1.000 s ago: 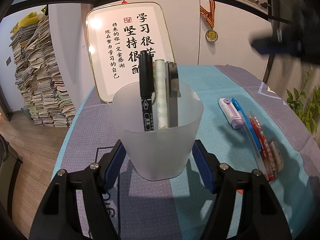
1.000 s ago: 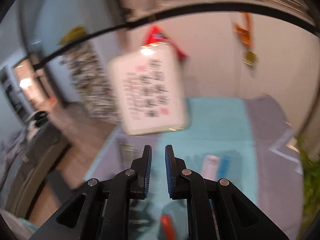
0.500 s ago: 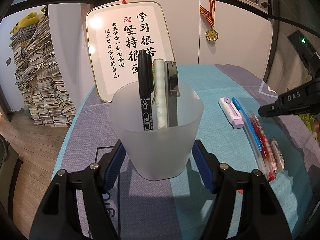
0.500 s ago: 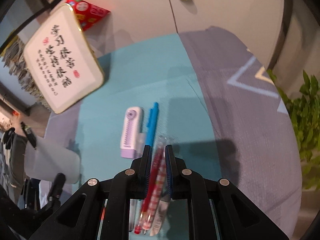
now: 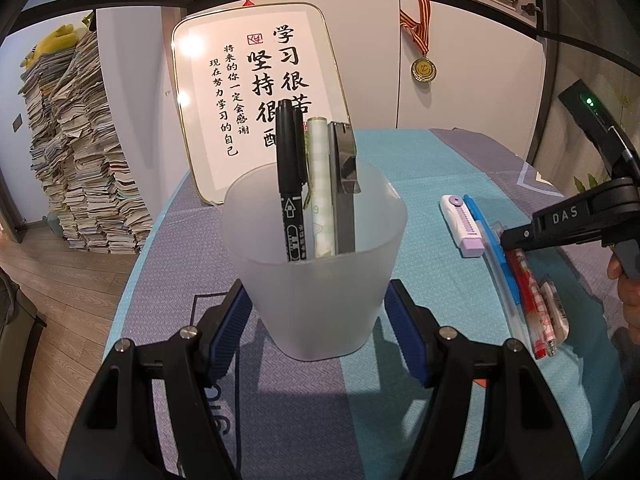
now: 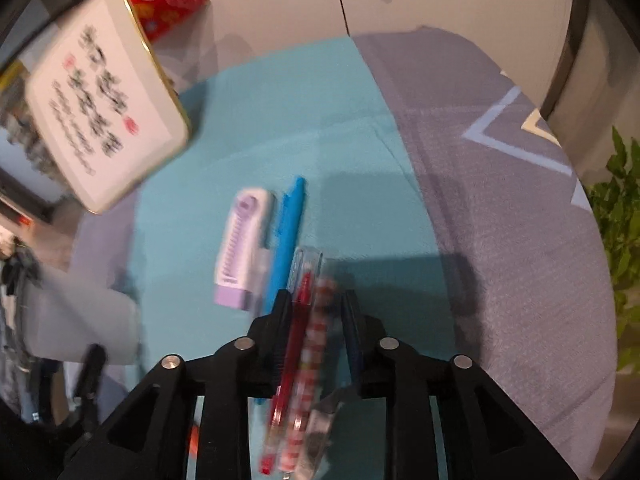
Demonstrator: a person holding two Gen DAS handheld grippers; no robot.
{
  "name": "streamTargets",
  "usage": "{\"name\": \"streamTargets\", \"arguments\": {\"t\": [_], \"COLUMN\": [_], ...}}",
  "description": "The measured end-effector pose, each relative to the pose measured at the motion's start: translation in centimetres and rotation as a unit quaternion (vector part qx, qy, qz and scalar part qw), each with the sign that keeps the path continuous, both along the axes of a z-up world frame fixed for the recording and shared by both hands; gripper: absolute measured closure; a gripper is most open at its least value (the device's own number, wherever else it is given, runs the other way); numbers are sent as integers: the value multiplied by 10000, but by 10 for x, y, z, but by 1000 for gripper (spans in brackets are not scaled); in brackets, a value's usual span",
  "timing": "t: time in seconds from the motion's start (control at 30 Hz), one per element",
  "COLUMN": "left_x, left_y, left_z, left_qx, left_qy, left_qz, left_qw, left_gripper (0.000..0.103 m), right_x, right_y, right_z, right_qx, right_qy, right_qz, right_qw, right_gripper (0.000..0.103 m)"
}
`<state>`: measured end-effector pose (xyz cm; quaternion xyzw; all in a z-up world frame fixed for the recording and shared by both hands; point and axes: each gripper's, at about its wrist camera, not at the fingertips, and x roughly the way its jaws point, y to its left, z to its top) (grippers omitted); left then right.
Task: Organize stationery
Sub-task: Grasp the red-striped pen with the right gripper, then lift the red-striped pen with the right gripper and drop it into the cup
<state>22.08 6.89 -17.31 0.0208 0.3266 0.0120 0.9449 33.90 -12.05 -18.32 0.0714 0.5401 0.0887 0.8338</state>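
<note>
My left gripper (image 5: pixel 317 294) is shut on a frosted cup (image 5: pixel 320 320) that stands on the tablecloth. In the cup stand a black marker (image 5: pixel 290 184), a green patterned pen (image 5: pixel 320 184) and a grey clip-topped tool (image 5: pixel 344 184). To its right lie a purple-white eraser-like case (image 6: pixel 240 248), a blue pen (image 6: pixel 288 232), a red pen (image 6: pixel 298 320), a red-white checked pen (image 6: pixel 316 332) and a clear pen (image 6: pixel 320 420). My right gripper (image 6: pixel 316 300) points down over them. Its jaws are opening, with the red and checked pens between the fingers and no pad pressing.
A framed calligraphy board (image 5: pixel 256 92) leans on the white cabinet behind the cup, and a medal (image 5: pixel 423 68) hangs to its right. A tall pile of books (image 5: pixel 80 160) stands on the floor at the left. A plant (image 6: pixel 616 240) is beyond the table's right edge.
My right gripper has come down from high above the table onto the row of pens, and its jaws have parted. The left gripper and the cup have not moved.
</note>
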Motion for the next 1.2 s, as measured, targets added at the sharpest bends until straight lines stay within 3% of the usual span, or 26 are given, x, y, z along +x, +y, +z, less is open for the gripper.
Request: {"name": "streamTargets", "arguments": {"t": [0.23,0.3,0.47,0.73,0.87,1.0,1.2], "left_x": [-1,0,-1,0,0,0,0], "left_y": [-1,-1,-1,-1,-1,-1,-1], "left_z": [-1,-1,-1,-1,-1,-1,0], "left_qx": [8,13,13,10,10,13,9], "left_qy": [7,7,5,7,7,9,9], "left_qz": [3,2,1,2,2,2,2], "left_qw": [10000,10000,10000,10000,10000,10000,10000], "left_gripper": [36,36,36,36,36,36,36], "right_x": [3,0,-13,0,4,6,10], "right_y": [0,1,1,4,5,2,13], "right_z": [5,13,39,8,4,0,-1], "right_qx": [109,153,48,65,-140,-90,-524], "right_qy": [-58,-215,-574,98,35,98,-91], "right_qz": [77,88,186,109,11,-49,91], "right_qw": [9999,9996,9982,9999,9999,9999,9985], "right_gripper": [81,102,102,98,93,80,80]}}
